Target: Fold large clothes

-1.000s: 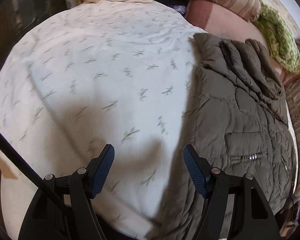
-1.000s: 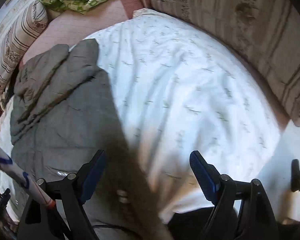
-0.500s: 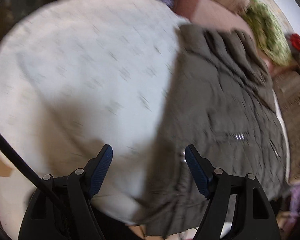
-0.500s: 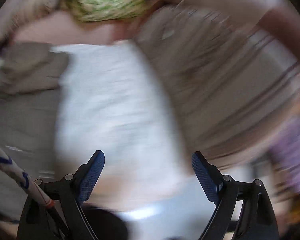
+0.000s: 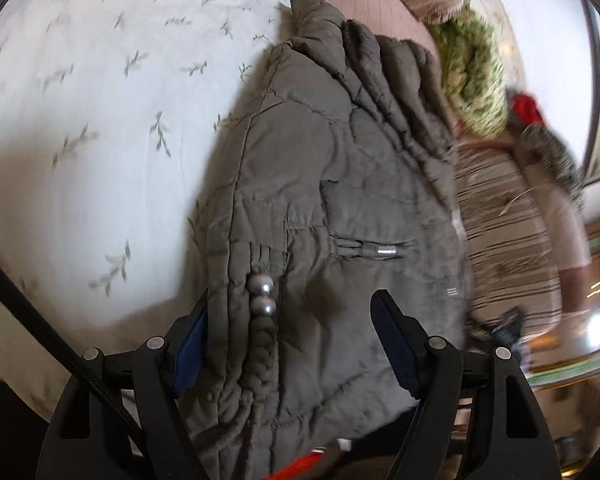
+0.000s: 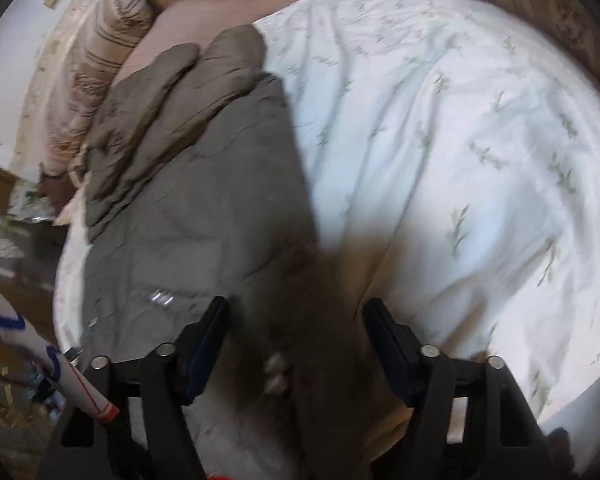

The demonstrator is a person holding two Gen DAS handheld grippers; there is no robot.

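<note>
The grey quilted jacket (image 5: 340, 200) lies on the white leaf-print bedspread (image 5: 80, 120), filling the middle and lower centre of the left view and the left half of the right view, with its bunched sleeves (image 6: 160, 92) toward the top of both pictures. The left gripper (image 5: 296, 344) is spread wide, its 2 blue-padded fingers straddling the near hem, where 2 metal beads (image 5: 262, 294) sit on a braided cord. The right gripper (image 6: 296, 344) is likewise spread apart over the same hem region, pinching nothing.

The risk, as I see it: the padding is thick and slippery, so a shallow bite could catch only the top layer or the cord, and the fold would then drag crooked. The jacket also lies near the bed's edge at the right of the left view, so a hard pull might slide it off.
</note>
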